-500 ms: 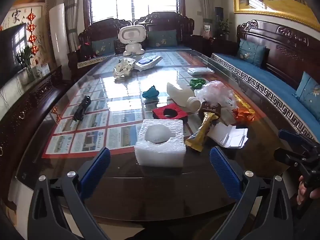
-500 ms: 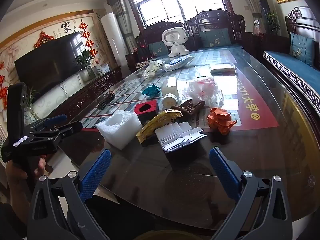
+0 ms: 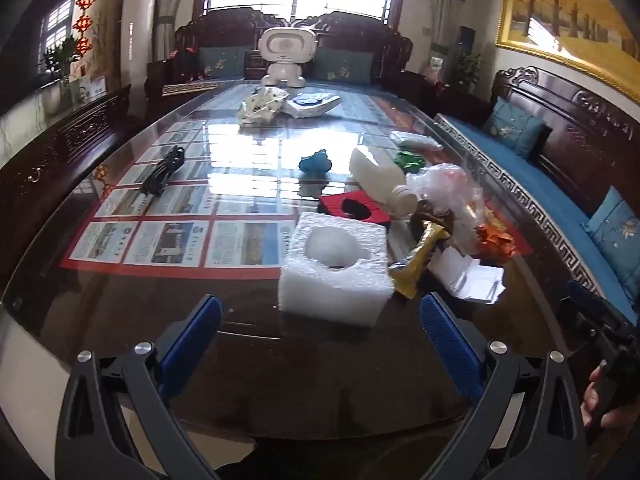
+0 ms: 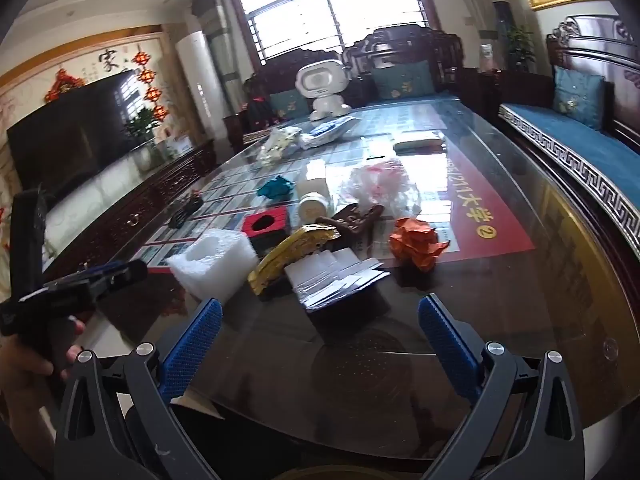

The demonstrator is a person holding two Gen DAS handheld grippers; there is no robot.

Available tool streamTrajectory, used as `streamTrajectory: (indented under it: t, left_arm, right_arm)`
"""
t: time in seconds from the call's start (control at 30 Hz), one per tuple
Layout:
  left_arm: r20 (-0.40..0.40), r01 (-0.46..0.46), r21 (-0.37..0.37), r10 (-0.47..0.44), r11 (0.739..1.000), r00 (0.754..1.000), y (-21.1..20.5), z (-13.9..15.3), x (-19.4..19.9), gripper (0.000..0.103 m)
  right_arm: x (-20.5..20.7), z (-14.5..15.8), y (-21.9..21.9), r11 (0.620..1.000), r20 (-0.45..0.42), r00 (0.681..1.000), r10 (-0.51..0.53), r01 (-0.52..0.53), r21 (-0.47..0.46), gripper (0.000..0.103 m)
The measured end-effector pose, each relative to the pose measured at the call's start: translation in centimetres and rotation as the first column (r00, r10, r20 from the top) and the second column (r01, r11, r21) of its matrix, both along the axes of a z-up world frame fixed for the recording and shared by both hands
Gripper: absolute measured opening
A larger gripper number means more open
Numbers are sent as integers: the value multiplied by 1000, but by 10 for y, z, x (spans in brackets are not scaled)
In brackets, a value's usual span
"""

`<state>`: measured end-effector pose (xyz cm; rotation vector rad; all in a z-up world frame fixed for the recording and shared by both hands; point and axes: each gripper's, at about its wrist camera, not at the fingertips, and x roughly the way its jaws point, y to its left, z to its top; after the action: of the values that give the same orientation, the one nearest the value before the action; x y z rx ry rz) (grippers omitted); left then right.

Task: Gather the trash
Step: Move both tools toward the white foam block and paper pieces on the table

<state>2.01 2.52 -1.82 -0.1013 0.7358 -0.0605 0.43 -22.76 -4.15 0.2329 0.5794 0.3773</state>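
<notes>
Trash lies on the near part of a glass-topped table (image 3: pixel 120 300): a white foam block (image 3: pixel 336 268) (image 4: pixel 214 260), a gold wrapper (image 3: pixel 418 258) (image 4: pixel 292 252), folded white paper (image 3: pixel 470 276) (image 4: pixel 336 276), crumpled orange paper (image 3: pixel 494 238) (image 4: pixel 416 242), a red and black box (image 3: pixel 354 208) (image 4: pixel 266 224), a white bottle (image 3: pixel 382 182) (image 4: pixel 314 198), a clear plastic bag (image 3: pixel 448 184) (image 4: pixel 380 188) and teal paper (image 3: pixel 316 162). My left gripper (image 3: pixel 320 344) is open and empty just short of the foam block. My right gripper (image 4: pixel 320 344) is open and empty before the white paper.
A black cable (image 3: pixel 164 170) lies at the table's left. A white robot toy (image 3: pixel 286 56), crumpled printed paper (image 3: pixel 262 106) and a white pack (image 3: pixel 416 140) sit farther back. Blue-cushioned wooden benches (image 3: pixel 532 200) flank the right side. A television (image 4: pixel 68 140) stands left.
Both grippers have moved a little forward and closer to the table, so the foam block and the papers look nearer. Nothing on the table has moved.
</notes>
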Motion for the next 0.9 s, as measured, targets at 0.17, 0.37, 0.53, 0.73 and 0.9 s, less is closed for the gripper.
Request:
streamTrajectory:
  t: [0.17, 0.37, 0.53, 0.73, 0.9]
  left_arm:
    - [23, -33, -104, 35, 994, 999, 25, 6, 1, 99]
    - [95, 83, -131, -71, 988, 993, 19, 9, -5, 99]
    - [76, 148, -38, -145, 988, 987, 1, 0, -4, 99]
    - [52, 184, -81, -180, 980, 982, 4, -6, 5, 99]
    - [45, 179, -90, -176, 980, 983, 7, -12, 12, 99]
  right_arm:
    - [0, -1, 5, 999, -14, 999, 51, -51, -7, 95]
    - [6, -3, 16, 997, -77, 994, 76, -77, -10, 95]
    - [11, -6, 16, 999, -107, 993, 53, -54, -3, 95]
    - [11, -3, 16, 999, -76, 997, 27, -29, -28, 95]
    - [7, 3, 18, 996, -34, 999, -11, 8, -84, 95]
